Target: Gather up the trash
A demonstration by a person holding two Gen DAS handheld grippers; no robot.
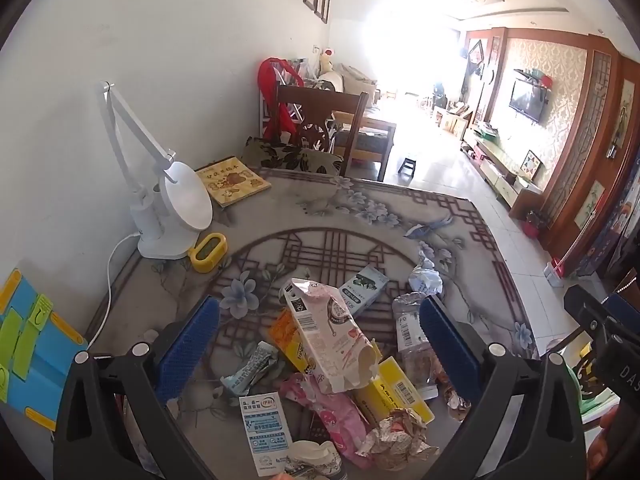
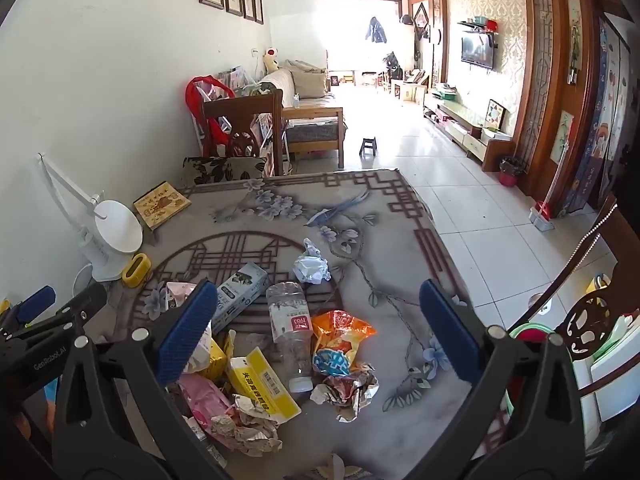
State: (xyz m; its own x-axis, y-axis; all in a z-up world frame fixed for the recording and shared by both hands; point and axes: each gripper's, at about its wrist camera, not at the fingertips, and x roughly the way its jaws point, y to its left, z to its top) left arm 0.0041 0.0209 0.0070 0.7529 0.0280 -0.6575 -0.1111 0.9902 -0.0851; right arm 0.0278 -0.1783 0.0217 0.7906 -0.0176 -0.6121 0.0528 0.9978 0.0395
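We hold left gripper (image 1: 320, 344) jaws spread wide, gripping nothing; pink carton (image 1: 332, 332) lies between its fingers, untouched, yellow box (image 1: 396, 392) and crumpled foil (image 1: 400, 436) nearer us. We hold right gripper (image 2: 318, 334) also wide open, empty; clear bottle (image 2: 292, 328) and orange wrapper (image 2: 340, 330) sit between its fingers, paper wad (image 2: 312, 268) beyond. All trash on table (image 2: 280, 200).
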